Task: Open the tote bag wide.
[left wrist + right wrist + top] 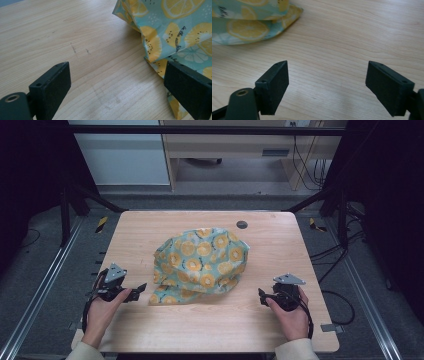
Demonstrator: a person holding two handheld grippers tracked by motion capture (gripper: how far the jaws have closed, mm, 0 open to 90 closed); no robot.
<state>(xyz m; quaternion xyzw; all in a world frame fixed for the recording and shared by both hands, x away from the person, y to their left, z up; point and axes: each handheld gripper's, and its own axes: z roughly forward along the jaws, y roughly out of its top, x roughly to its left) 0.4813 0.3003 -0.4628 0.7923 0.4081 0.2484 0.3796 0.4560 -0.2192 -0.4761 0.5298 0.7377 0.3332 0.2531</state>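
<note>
A crumpled teal cloth (200, 265) printed with yellow lemon slices lies heaped in the middle of the wooden table (280, 245). My left gripper (134, 291) rests at the cloth's near left corner, open, with bare wood between its jaws and the cloth (175, 32) just past its right jaw. My right gripper (263, 296) sits near the front right, open over bare wood, a little way from the cloth's edge (249, 22).
A small dark round grommet (242, 224) sits in the table near its far edge. A black frame with rails surrounds the table. Cables run along the floor at the right. Bare wood lies to the left, right and front of the cloth.
</note>
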